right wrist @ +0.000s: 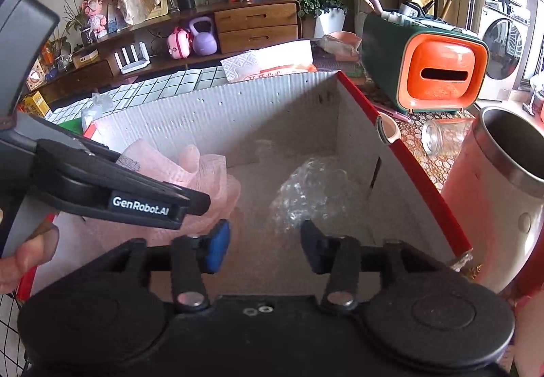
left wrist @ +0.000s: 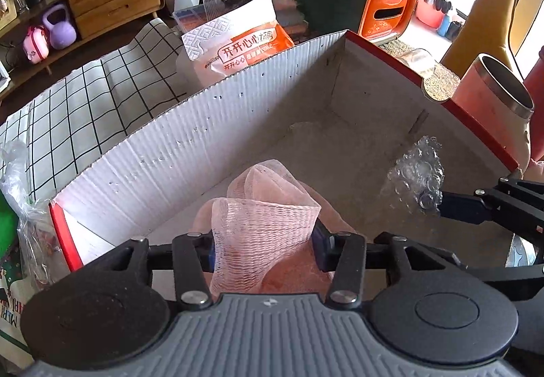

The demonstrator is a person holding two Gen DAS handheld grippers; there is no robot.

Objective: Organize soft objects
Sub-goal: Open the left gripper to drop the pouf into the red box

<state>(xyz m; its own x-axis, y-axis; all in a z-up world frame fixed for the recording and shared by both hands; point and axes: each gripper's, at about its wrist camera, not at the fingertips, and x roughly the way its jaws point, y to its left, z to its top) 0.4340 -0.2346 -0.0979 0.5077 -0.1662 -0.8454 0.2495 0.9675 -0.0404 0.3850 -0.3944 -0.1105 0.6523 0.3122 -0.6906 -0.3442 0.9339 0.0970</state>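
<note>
Both over the box [left wrist: 190, 152] for drop-off: left gripper [left wrist: 263, 246] spread around the mesh [left wrist: 265, 224], right gripper [right wrist: 263, 246] released above the bubble wrap [right wrist: 306, 190].

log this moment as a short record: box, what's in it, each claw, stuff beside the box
box: open cardboard box, white inside, red rim
contents: pink mesh cloth and bubble wrap, apart
left claw: over the box, pink mesh cloth between its pads; pressing or not, unclear
right claw: open, nothing between its pads, bubble wrap just ahead
beside box: steel-lined cup, orange and green case, checked cloth
</note>
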